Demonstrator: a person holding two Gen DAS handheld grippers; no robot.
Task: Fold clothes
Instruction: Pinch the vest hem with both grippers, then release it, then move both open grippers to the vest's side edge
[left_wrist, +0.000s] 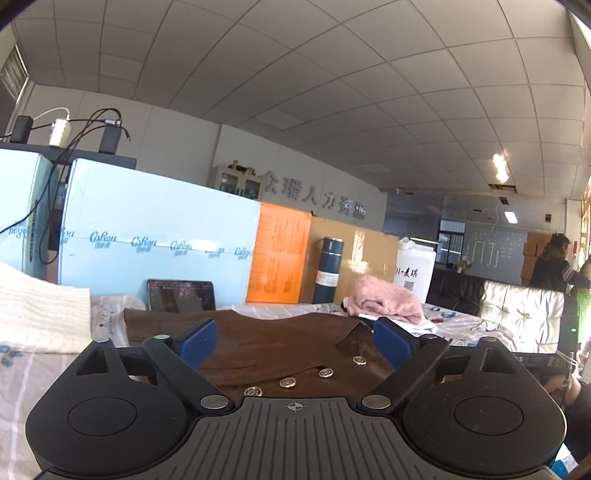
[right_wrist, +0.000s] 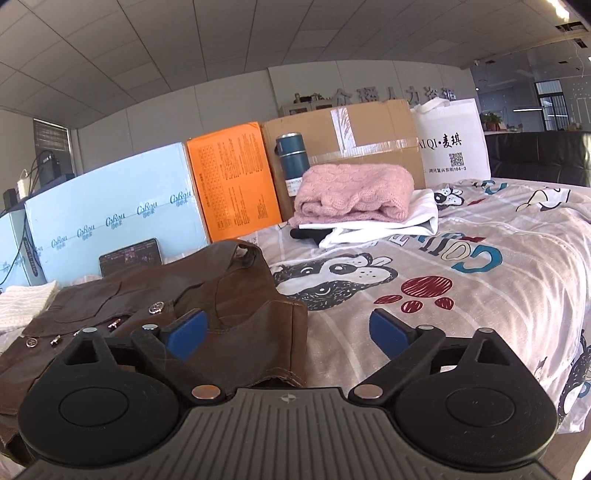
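left gripper (left_wrist: 294, 339) fingers spread, right gripper (right_wrist: 291, 331) likewise

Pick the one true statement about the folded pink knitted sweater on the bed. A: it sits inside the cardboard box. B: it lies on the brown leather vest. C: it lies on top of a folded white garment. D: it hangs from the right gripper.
C: in the right wrist view the folded pink knitted sweater rests on a folded white garment, apart from the brown leather vest and in front of the cardboard box.
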